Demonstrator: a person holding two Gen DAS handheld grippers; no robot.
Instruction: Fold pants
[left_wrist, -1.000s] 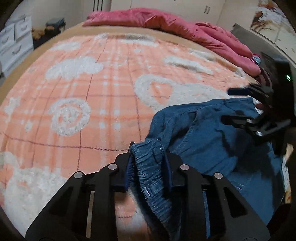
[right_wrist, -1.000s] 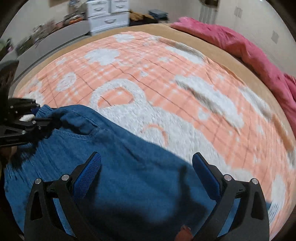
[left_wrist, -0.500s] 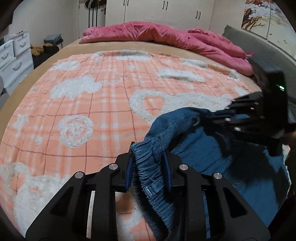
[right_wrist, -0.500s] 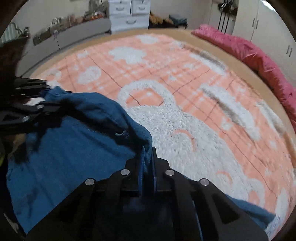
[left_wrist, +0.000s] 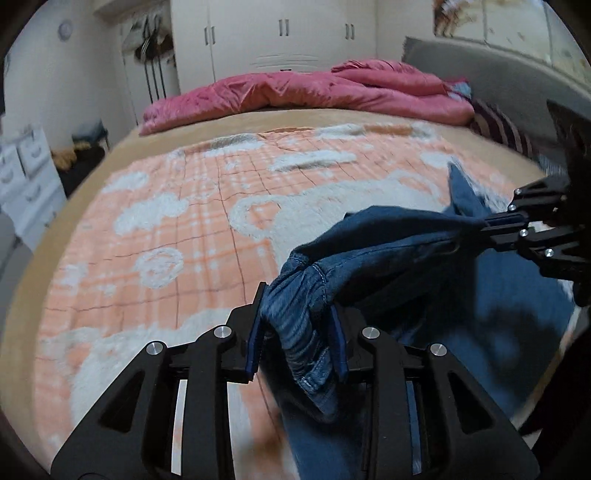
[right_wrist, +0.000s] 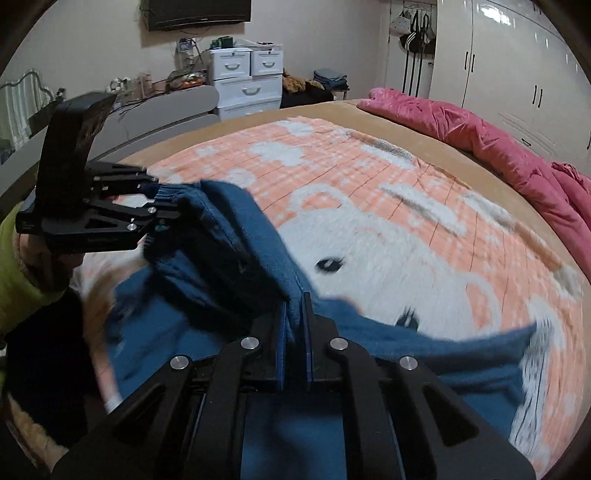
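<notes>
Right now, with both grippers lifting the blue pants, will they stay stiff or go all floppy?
Probably floppy: the blue pants sag between the left gripper and right gripper instead of holding a shape. They likely won't slip, since bunched fabric fills both pinches. The rest seems to trail on the orange blanket.

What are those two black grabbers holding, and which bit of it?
Both hold the blue pants. The left gripper pinches the gathered, ribbed waistband. The right gripper is shut on a fold of the cloth along the same raised edge, lifted above the blanket.
</notes>
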